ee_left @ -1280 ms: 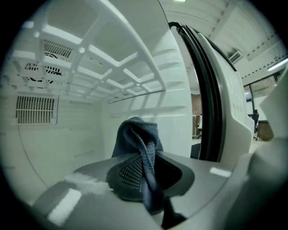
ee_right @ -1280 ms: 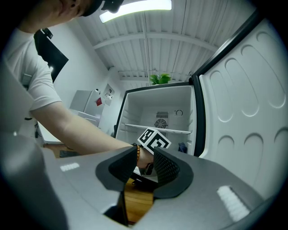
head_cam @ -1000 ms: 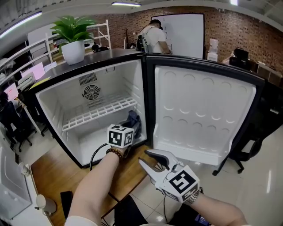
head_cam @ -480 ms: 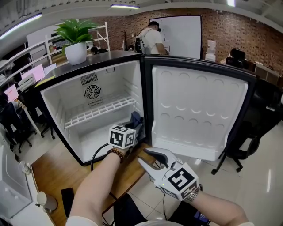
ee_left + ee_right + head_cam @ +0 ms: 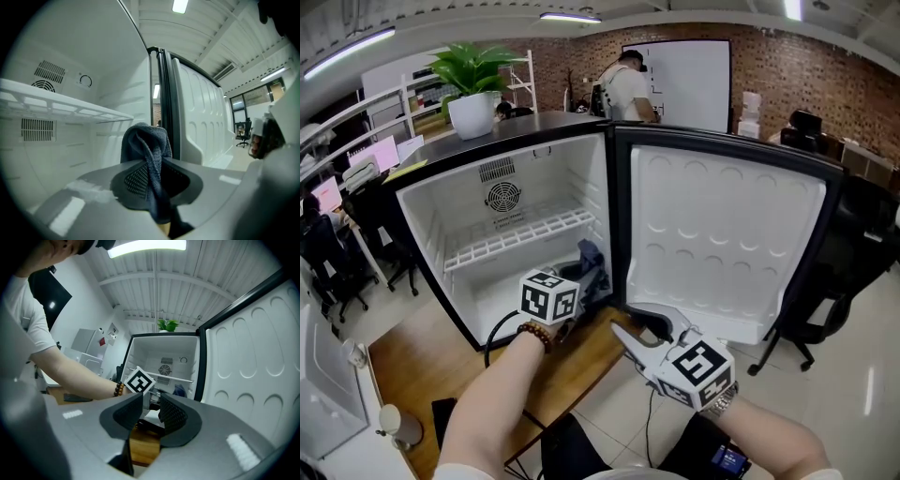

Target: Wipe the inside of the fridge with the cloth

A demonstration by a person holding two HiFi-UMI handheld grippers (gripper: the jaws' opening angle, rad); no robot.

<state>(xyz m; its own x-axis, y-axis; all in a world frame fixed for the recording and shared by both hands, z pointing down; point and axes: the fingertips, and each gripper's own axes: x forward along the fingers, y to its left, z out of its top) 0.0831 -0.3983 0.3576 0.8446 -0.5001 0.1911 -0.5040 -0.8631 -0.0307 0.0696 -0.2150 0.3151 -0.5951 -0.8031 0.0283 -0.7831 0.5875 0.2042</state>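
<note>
The left gripper view shows what the head view cannot: the left gripper [image 5: 157,180] has its two black jaws squeezed onto the dark blue cloth [image 5: 146,143]. The cloth bunches up in a soft hump above the jaws and hangs down below them. From the head view, a cube with square marks covers those jaws, and only a bit of the cloth peeks out at the bottom right of the fridge [image 5: 422,202], near the hinge side.

The right gripper view shows the right gripper [image 5: 151,411] with a small gap between its bumpy pads and nothing in it. It hangs outside the fridge, in front of the open door [image 5: 722,234].

The fridge stands on a brown wooden surface [image 5: 572,361], with pale shiny floor beside it. A green plant in a white pot [image 5: 474,89] sits on top. Far behind are a red brick wall [image 5: 825,75], a whiteboard [image 5: 694,66] and a person [image 5: 628,84] standing by it.

Inside, the fridge is smooth and white, with a white wire shelf [image 5: 516,239] and a round fan grille [image 5: 502,197]. The door has rounded bumps
</note>
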